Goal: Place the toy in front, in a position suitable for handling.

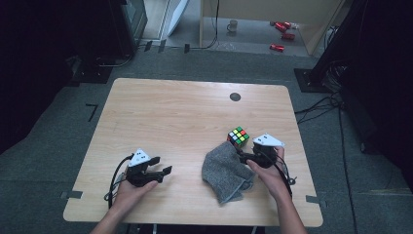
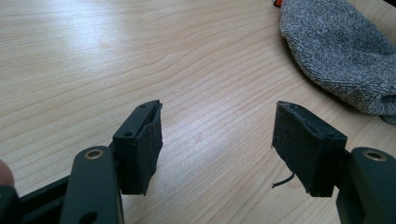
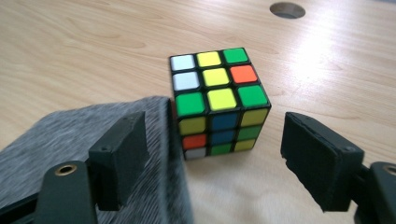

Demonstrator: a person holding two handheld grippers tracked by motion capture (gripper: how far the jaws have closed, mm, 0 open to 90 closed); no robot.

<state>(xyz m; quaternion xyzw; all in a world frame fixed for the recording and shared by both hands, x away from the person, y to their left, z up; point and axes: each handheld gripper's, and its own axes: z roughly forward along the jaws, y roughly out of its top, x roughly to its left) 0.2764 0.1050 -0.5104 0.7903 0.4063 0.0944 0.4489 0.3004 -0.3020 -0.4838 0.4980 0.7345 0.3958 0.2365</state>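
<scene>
Black jaws of the right gripper [image 3: 212, 156] stand apart, empty, before a puzzle cube [image 3: 218, 100] seemingly touching a grey cloth [image 3: 70, 140]; centre them squarely on its sides, while the left gripper [image 2: 217, 140] waits open over bare table [image 2: 116, 60].

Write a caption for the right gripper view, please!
Open right gripper faces a scrambled puzzle cube beside a grey cloth on the wooden table.

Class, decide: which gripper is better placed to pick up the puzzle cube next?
Right. The right gripper stands open just before the cube; the left gripper sits far off beyond the grey cloth.
</scene>
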